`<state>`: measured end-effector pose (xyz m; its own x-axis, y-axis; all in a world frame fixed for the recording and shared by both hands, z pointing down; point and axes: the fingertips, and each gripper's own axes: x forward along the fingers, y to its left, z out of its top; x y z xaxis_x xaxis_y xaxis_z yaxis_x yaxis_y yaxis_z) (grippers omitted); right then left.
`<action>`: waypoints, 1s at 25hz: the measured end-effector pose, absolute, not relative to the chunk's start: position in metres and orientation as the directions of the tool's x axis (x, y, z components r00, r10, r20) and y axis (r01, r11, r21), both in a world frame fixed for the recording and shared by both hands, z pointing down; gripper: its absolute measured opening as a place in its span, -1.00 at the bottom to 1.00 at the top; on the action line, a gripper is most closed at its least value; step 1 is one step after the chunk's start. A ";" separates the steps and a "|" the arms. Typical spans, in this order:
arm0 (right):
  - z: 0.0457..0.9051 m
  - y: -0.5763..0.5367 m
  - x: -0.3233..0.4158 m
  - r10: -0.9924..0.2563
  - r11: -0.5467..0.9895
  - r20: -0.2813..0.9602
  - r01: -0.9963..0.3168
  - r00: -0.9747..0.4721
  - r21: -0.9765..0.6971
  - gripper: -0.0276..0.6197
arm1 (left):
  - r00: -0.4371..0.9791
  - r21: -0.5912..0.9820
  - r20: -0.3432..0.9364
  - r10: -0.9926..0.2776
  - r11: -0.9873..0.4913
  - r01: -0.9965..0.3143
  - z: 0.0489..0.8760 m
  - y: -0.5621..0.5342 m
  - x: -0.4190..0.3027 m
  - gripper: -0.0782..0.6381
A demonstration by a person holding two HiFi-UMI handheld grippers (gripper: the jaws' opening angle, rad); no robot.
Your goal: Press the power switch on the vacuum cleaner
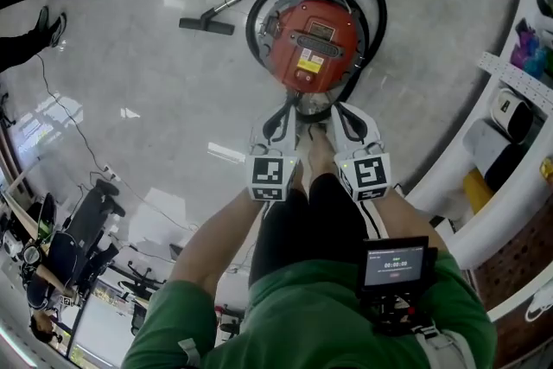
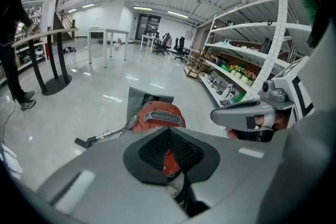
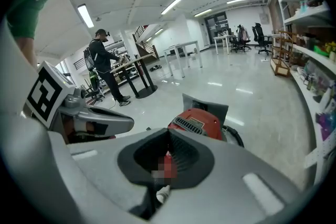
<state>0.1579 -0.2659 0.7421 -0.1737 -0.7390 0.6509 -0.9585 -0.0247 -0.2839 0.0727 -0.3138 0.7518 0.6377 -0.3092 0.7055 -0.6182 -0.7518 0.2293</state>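
The red vacuum cleaner (image 1: 313,43) stands on the shiny floor (image 1: 130,91). Its black hose (image 1: 381,13) loops around it, and its wand and floor nozzle (image 1: 207,24) lie out on the left gripper's side. Both grippers hover side by side near the vacuum cleaner's closest edge. The left gripper (image 1: 288,106) has its jaws pressed together on nothing. The right gripper (image 1: 337,108) is closed and empty too. The vacuum cleaner's red body shows through the hollow in each closed pair of pads. I cannot tell which part of its top is the power switch. White shelves (image 1: 518,82) curve past the vacuum cleaner on the right gripper's side.
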 end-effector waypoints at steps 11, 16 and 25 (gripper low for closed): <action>0.820 -0.269 0.153 -0.697 0.001 0.687 -0.957 -0.208 -0.289 -0.91 | 0.605 0.226 0.735 -0.305 -0.731 -0.643 0.828 -0.326 0.066 -0.76; 0.841 -0.275 0.145 -0.689 0.028 0.686 -0.955 -0.233 -0.296 -0.91 | 0.594 0.231 0.745 -0.304 -0.718 -0.657 0.849 -0.327 0.061 -0.76; 0.878 -0.287 0.138 -0.661 0.069 0.704 -0.955 -0.261 -0.289 -0.90 | 0.586 0.239 0.755 -0.295 -0.708 -0.664 0.872 -0.333 0.058 -0.76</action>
<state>0.1379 -0.2873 0.8779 -0.2606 -0.6608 0.7039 -0.9548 0.0686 -0.2891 0.0577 -0.3330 0.8721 0.5863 -0.2945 0.7546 -0.6639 -0.7085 0.2393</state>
